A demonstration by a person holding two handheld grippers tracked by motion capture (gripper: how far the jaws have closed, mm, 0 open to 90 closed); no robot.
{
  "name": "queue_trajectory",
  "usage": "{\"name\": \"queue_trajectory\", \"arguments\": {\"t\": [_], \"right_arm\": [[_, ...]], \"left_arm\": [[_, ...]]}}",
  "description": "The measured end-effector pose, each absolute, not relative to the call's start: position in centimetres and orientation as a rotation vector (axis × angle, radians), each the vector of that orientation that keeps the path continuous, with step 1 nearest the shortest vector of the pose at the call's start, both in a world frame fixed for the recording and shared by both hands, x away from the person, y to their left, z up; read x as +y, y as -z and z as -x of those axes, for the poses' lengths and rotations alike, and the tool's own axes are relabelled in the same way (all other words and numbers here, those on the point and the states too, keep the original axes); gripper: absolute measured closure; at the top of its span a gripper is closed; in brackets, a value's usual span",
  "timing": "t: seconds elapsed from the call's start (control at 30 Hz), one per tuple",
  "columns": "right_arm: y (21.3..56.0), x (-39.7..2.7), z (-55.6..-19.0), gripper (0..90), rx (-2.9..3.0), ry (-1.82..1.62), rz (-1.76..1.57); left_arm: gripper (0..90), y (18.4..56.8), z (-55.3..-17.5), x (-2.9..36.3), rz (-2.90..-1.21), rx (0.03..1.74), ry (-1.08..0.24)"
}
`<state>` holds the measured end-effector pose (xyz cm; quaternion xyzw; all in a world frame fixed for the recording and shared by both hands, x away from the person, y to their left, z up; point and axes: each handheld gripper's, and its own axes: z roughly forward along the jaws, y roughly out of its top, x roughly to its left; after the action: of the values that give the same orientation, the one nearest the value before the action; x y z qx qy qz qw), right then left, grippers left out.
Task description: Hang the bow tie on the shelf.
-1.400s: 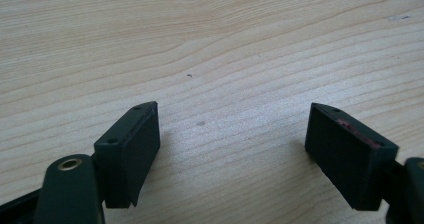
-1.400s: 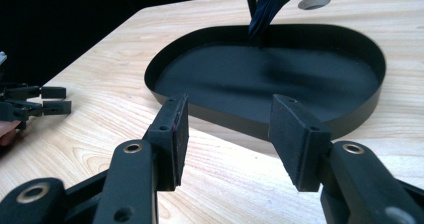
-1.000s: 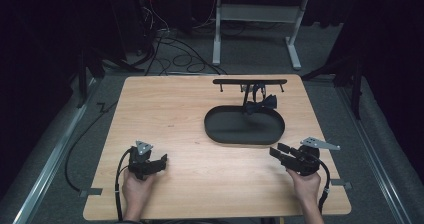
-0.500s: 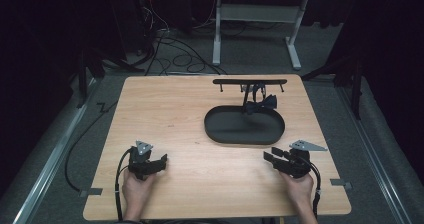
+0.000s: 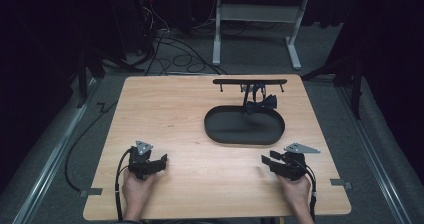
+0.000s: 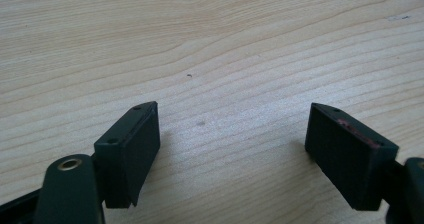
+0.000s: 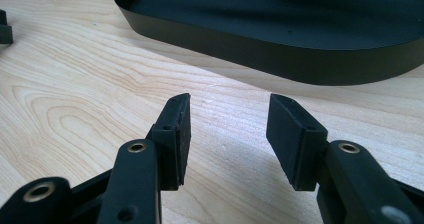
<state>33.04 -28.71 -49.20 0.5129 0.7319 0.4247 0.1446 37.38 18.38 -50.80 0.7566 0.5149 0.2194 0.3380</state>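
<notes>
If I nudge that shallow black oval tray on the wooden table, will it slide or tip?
The shallow black oval tray would probably slide, not tip: it sits low, wide and flat. The smooth wooden table likely offers little grip. Its thin wall suggests it is light.

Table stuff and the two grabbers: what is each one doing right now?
Left gripper: open, nothing between its jaws, low over the wood.
Right gripper: open, empty, pointing at the tray.
Black oval tray: flat on the light wooden table, nothing visible inside.
Black bow tie: hanging on the black stand behind the tray.
</notes>
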Motion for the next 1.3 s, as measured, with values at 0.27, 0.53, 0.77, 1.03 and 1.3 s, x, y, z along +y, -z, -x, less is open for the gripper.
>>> {"name": "queue_trajectory", "arguments": {"t": [0.27,0.53,0.77,1.03,1.3], "right_arm": [[49.4,-28.3,-33.0,53.8,2.12,-1.174,-1.454],[49.7,-28.2,-32.9,53.2,2.121,-1.145,-1.452],[49.9,-28.0,-32.8,52.3,2.125,-1.118,-1.449],[50.2,-27.7,-32.8,50.3,2.143,-1.073,-1.445],[50.2,-27.0,-32.8,45.3,2.153,-0.986,-1.387]], "left_arm": [[22.3,50.8,-37.4,18.4,-1.971,1.342,-0.572],[22.4,50.8,-37.4,18.4,-1.971,1.341,-0.571],[22.5,50.8,-37.4,18.4,-1.971,1.343,-0.571],[22.5,50.8,-37.4,18.4,-1.97,1.343,-0.571],[22.5,50.8,-37.4,18.4,-1.969,1.343,-0.571]]}}
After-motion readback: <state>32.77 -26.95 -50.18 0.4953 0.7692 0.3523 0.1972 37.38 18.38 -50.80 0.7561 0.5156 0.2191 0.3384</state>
